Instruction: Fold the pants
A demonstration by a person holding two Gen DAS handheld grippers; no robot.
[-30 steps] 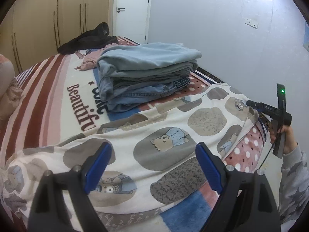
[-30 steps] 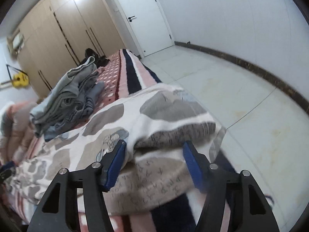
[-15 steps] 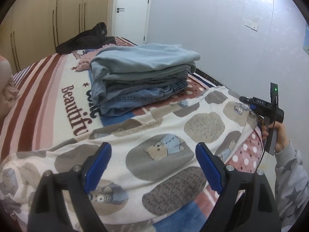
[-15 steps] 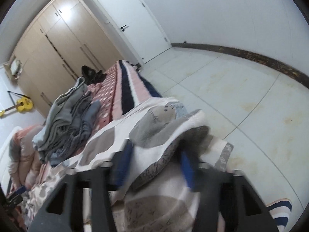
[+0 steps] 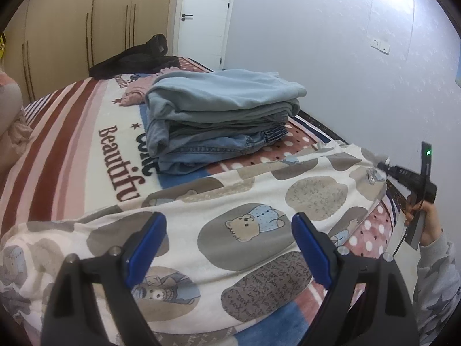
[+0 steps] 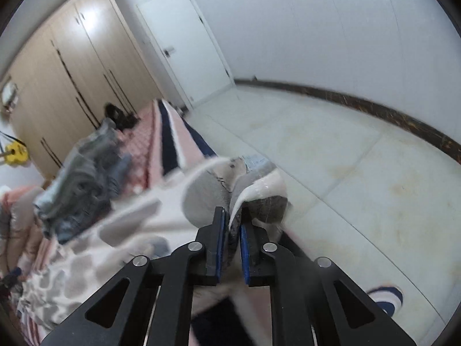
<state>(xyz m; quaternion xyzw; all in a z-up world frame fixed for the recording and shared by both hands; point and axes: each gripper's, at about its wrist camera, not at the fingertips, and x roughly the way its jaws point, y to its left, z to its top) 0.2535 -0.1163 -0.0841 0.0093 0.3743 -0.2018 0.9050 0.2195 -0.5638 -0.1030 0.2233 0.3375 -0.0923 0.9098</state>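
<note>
The bear-print fleece pants lie spread across the near part of the bed. My left gripper is open just above them, its blue pads apart and holding nothing. My right gripper is shut on an end of the pants at the bed's edge and lifts it; it also shows at the right of the left wrist view. The right wrist view is blurred.
A stack of folded blue and denim clothes sits on the striped bedspread behind the pants. A dark garment lies at the far end. Wardrobes, a white door and tiled floor surround the bed.
My right gripper has closed on the end of the pants and raised it off the bed edge. My left gripper stays open above the pants.
</note>
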